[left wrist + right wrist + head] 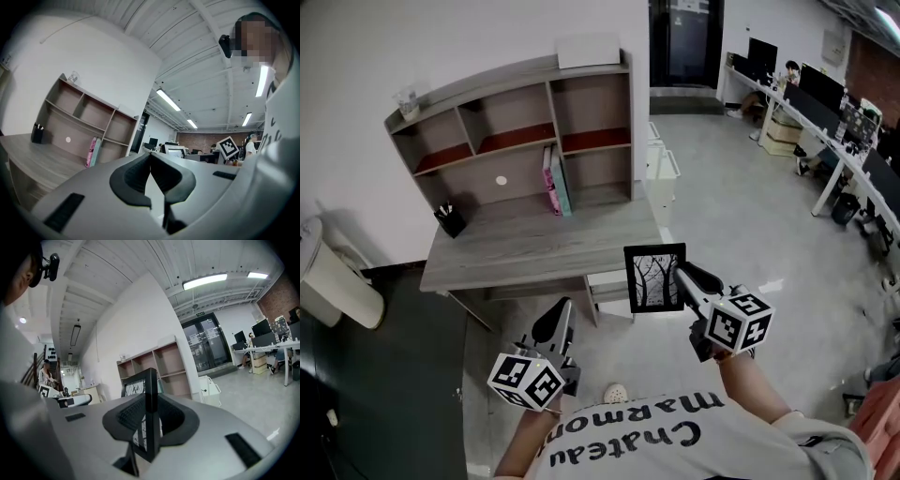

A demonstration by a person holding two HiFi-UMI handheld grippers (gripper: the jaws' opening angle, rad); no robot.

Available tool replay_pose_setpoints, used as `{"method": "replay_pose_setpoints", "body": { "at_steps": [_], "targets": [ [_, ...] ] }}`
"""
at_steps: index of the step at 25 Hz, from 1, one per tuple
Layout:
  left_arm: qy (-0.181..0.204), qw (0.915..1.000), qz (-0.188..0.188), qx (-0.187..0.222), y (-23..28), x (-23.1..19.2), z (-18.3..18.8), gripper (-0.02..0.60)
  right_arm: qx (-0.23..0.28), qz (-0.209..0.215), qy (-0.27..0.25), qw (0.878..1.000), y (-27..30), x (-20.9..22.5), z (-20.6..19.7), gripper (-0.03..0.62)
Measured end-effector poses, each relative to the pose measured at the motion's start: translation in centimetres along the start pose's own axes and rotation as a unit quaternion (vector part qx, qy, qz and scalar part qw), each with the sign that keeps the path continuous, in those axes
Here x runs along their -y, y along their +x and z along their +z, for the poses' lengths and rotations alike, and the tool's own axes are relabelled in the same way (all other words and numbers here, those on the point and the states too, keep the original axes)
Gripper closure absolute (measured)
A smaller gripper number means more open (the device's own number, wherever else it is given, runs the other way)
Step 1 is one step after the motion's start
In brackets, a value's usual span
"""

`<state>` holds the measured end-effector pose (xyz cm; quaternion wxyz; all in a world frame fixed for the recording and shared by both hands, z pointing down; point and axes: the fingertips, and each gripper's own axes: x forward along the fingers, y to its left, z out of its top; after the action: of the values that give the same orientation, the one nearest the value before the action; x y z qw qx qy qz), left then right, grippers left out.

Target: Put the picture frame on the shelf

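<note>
You had the picture frame up in the air and upright. Its right edge was pinched between the fingers of your right gripper, and the right gripper view showed the black edge clamped between the two pads. So the pick-up looked done, and what remained was carrying and placing.

The frame hung short of the near edge of the surface, not over it. It was well apart from the shelf, which stood at about eleven o'clock from the frame, at the back of that surface.

Your left gripper was at about eight o'clock from the frame, its fingers pressed together on nothing.

What was left, as I judge it, was to bring the frame over the surface, choose a bay, stand it there and let go. In the shelf's lowest tier, books stood upright, with bare room to either side. The upper bays looked empty. A pen holder sat on the surface at about ten o'clock from the frame, away from a straight path to the shelf.
</note>
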<state>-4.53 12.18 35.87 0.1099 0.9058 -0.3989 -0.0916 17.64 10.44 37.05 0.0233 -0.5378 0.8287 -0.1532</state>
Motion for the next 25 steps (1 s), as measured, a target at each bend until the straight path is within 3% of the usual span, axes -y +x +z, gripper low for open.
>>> {"method": "replay_pose_setpoints", "body": {
  "at_steps": [9, 16, 25],
  "targets": [
    [0.02, 0.9995, -0.017, 0.017, 6.1, -7.2, 5.6, 0.565, 0.033, -0.005, -0.009, 0.999, 8.8, 0.9, 5.9, 0.506],
    [0.045, 0.9986, -0.021, 0.015, 7.4, -8.6, 4.9, 0.565, 0.046, 0.007, -0.014, 0.999, 11.1, 1.6, 5.7, 0.507],
    [0.014, 0.9996, 0.011, -0.022, 8.4, -11.2, 2.0, 0.565, 0.017, -0.001, 0.0, 1.0, 13.1, 3.8, 3.3, 0.505]
  ]
}}
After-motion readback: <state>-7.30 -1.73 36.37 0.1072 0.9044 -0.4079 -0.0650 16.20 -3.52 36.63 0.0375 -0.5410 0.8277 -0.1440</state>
